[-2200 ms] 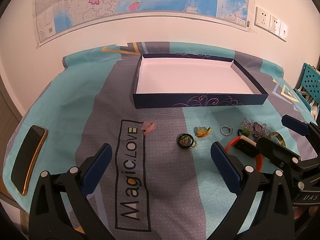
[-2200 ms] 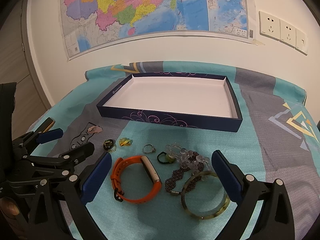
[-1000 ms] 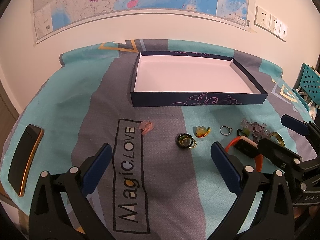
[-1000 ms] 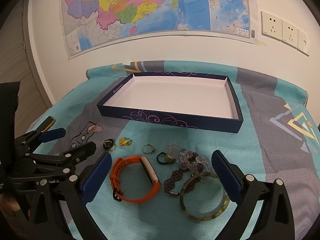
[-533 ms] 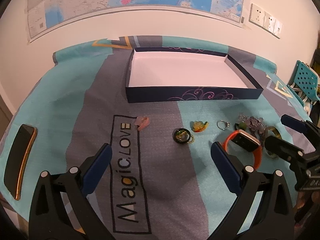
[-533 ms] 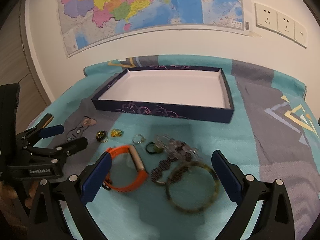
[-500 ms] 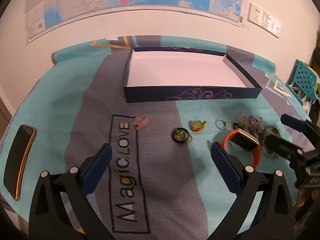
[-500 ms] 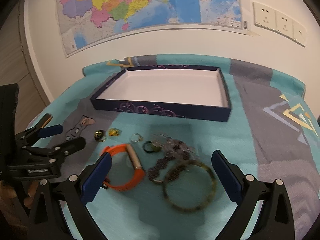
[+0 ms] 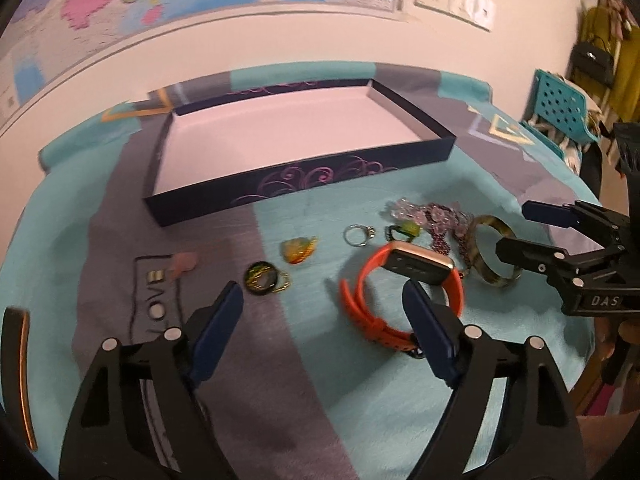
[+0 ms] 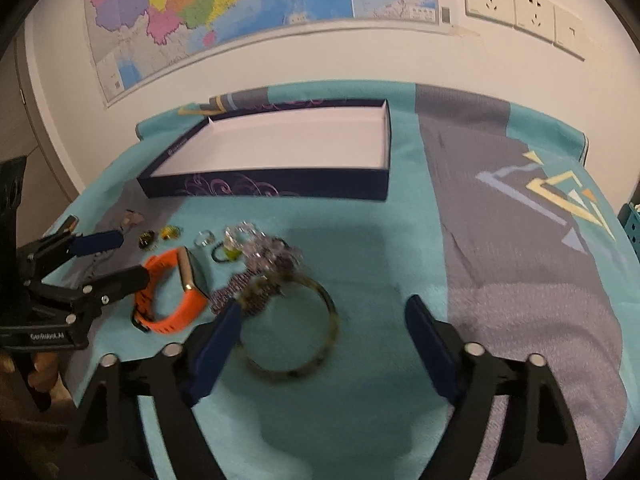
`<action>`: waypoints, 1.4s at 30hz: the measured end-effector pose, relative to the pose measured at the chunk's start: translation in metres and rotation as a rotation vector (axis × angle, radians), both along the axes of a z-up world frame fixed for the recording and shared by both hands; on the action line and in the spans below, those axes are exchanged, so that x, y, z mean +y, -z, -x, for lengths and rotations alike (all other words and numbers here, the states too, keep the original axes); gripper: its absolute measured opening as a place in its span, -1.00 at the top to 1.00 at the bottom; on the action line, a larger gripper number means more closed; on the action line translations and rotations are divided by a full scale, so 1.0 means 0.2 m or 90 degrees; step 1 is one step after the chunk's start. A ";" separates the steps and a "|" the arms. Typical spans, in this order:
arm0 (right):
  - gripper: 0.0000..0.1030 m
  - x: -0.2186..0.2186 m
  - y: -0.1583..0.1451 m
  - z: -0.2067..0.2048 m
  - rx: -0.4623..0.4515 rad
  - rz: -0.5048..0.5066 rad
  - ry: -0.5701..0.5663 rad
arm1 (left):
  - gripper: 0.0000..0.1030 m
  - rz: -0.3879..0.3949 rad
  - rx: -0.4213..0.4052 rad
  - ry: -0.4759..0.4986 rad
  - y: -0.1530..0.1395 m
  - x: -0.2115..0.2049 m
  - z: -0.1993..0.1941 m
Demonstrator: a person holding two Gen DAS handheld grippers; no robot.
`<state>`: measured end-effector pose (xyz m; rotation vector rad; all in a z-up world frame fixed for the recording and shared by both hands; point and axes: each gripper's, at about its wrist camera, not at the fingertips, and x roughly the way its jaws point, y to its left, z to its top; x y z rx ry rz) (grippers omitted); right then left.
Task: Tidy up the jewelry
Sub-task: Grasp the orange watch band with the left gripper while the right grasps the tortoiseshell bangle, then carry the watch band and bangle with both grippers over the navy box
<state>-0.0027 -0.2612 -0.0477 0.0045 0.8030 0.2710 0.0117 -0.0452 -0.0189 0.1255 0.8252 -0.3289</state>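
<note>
A dark blue box [image 9: 304, 184] with a white floor stands empty at the back of the cloth; it also shows in the right wrist view [image 10: 280, 184]. Jewelry lies in a row before it: an orange watch [image 9: 372, 300], a silver ring [image 9: 358, 235], a yellow-green charm [image 9: 298, 250], a round dark pendant [image 9: 262, 278], a pink piece [image 9: 182, 270], a bead bracelet [image 9: 436, 220] and a mottled bangle [image 10: 296, 324]. My left gripper [image 9: 324, 328] is open, low, its right finger beside the watch. My right gripper [image 10: 324, 344] is open around the bangle's near side.
A black phone [image 9: 16, 372] lies at the cloth's left edge. A teal perforated chair [image 9: 560, 112] stands to the right. A wall with a map [image 10: 240, 4] and sockets [image 10: 520, 8] runs behind the table.
Both grippers have moved forward and lower toward the jewelry. The left one swung right toward the orange watch; the right one closed in over the bangle. Nothing has been picked up.
</note>
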 end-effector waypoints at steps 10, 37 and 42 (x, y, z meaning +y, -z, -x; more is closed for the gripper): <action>0.06 0.01 0.03 -0.02 0.012 0.009 -0.029 | -0.10 -0.024 0.029 0.065 0.05 -0.12 -0.08; 0.89 -0.08 -0.06 -0.04 -0.006 -0.021 -0.044 | 0.80 -0.002 0.083 0.072 -0.01 -0.06 -0.07; 0.89 -0.07 -0.12 -0.07 -0.022 -0.031 -0.052 | 0.79 0.035 0.083 0.050 -0.06 0.01 -0.11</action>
